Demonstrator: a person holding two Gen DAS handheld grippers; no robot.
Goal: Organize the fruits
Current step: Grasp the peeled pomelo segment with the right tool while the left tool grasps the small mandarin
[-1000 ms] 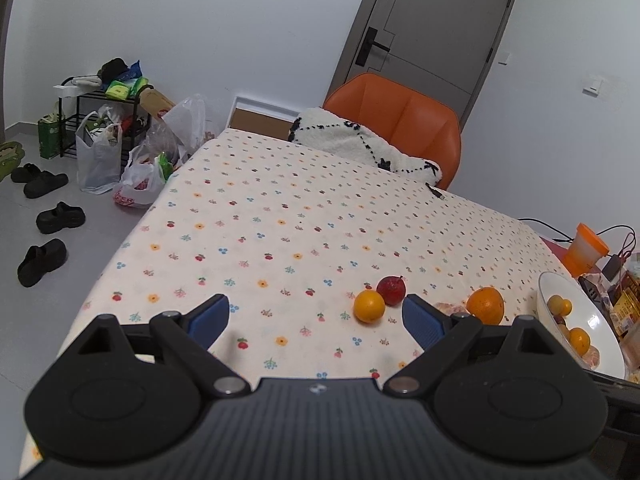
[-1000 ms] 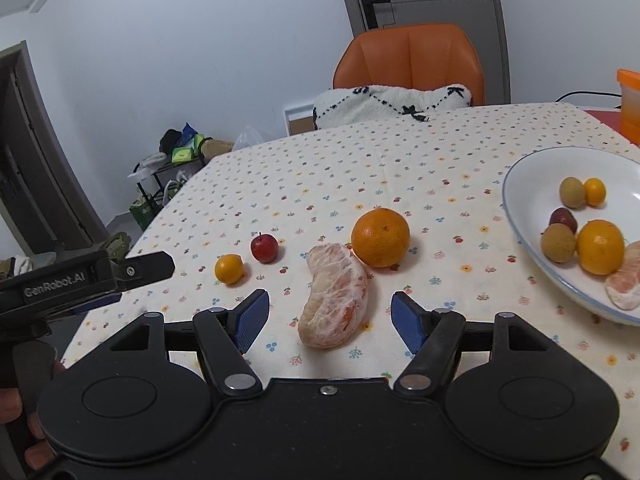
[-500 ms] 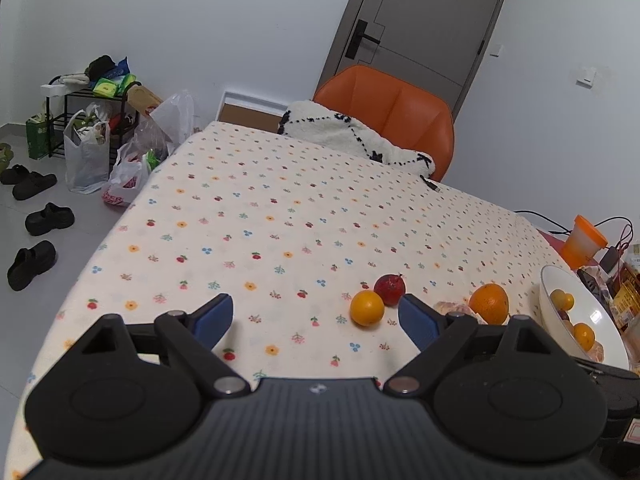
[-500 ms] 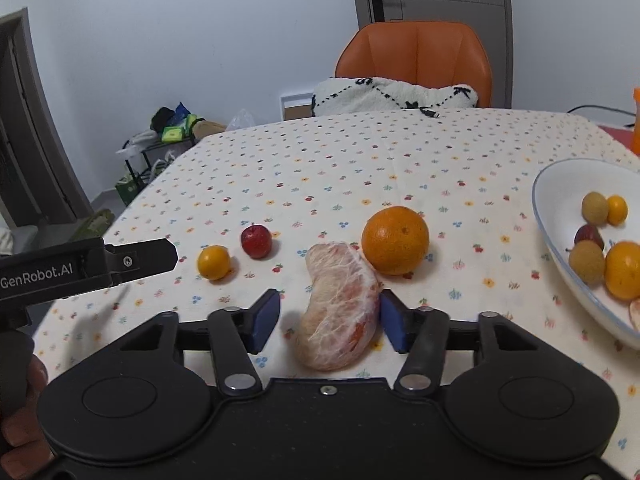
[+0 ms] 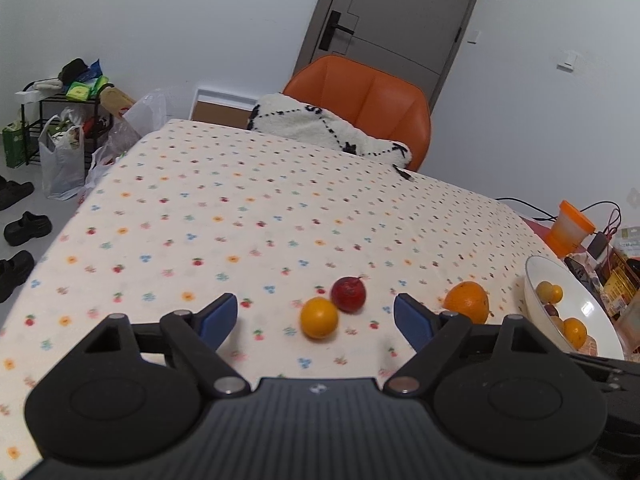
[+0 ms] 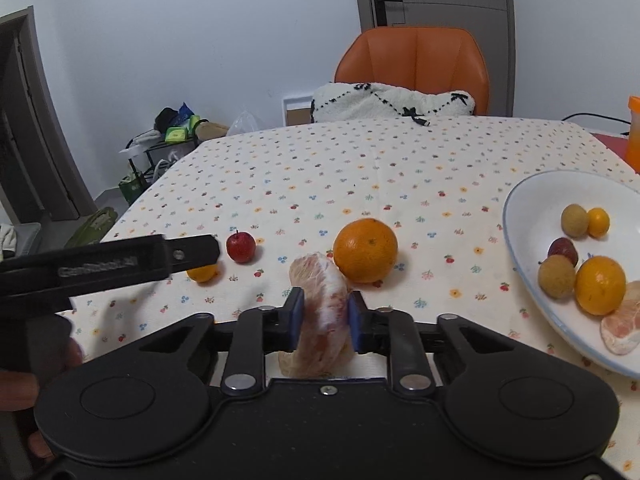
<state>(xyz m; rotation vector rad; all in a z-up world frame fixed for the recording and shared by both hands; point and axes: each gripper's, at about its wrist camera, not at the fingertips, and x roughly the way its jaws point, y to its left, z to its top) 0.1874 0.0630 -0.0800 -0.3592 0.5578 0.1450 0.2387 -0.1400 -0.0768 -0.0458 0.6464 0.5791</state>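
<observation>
Counter with cream flower-print cloth filled both views; orange padded chair with white fuzzy black-stitched blanket stood at its far edge. White shallow ceramic bowl with blue rim sat at the right side of the counter, holding two brownish-yellow round fruits, a dark red fruit, two orange citrus and a peeled pinkish segment, the last cut by the frame edge. Right tool was pressed onto the peeled pink pomelo segment, blue pads squeezing it from both sides near its middle; segment sat at the near centre of the counter, could not tell if it was resting on the cloth or lifted. Large round orange lay just behind the segment, touching or nearly so. Left tool was spread wide, pads empty, above the cloth, with the small orange mandarin and small dark red apple-like fruit lying between and just beyond its fingertips, the two fruits touching each other. In the right wrist view the left tool's black body crossed in from the left, partly covering the mandarin; red fruit sat just right of it. Orange-lidded plastic cup stood off the counter's far right.
</observation>
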